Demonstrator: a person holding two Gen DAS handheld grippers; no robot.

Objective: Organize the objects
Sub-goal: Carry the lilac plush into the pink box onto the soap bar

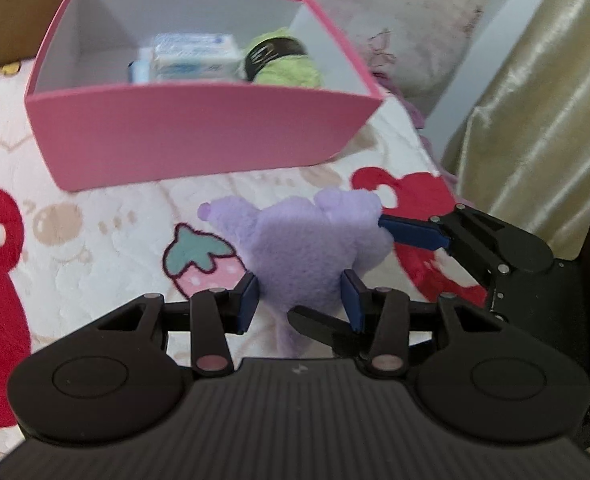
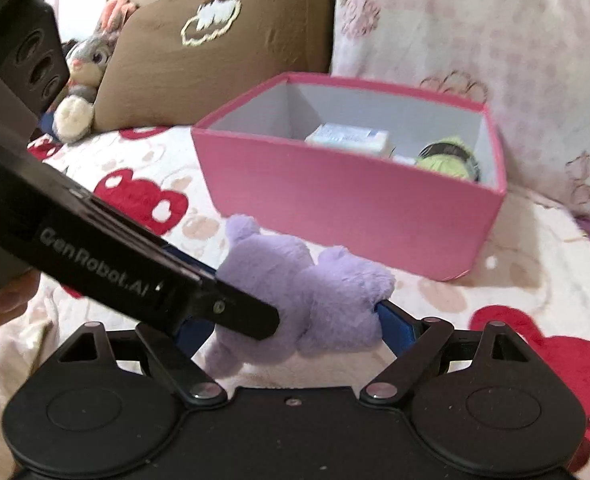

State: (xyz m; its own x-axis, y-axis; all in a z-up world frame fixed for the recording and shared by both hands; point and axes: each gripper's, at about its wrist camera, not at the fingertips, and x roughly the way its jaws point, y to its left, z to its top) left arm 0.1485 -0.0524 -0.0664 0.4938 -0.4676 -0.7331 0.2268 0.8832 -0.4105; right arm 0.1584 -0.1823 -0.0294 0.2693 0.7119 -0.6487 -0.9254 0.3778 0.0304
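Observation:
A purple plush toy (image 1: 307, 248) lies on the patterned blanket, in front of a pink box (image 1: 199, 132). My left gripper (image 1: 301, 304) is shut on the plush's near part, blue pads pressed into both sides. My right gripper (image 2: 295, 320) is also shut on the same plush (image 2: 315, 296); its blue finger (image 1: 411, 232) reaches in from the right in the left wrist view. The left gripper's body (image 2: 135, 272) crosses the right wrist view and hides the right gripper's left finger. The pink box (image 2: 347, 200) holds a white-blue packet (image 1: 195, 56) and a green item with a black band (image 1: 283, 60).
A white blanket with red and strawberry prints (image 1: 95, 240) covers the surface. A brown cushion (image 2: 215, 40) and a grey rabbit plush (image 2: 83, 76) sit at the back left. A gold curtain (image 1: 543, 100) hangs on the right. Pale floral pillows (image 2: 475, 28) stand behind the box.

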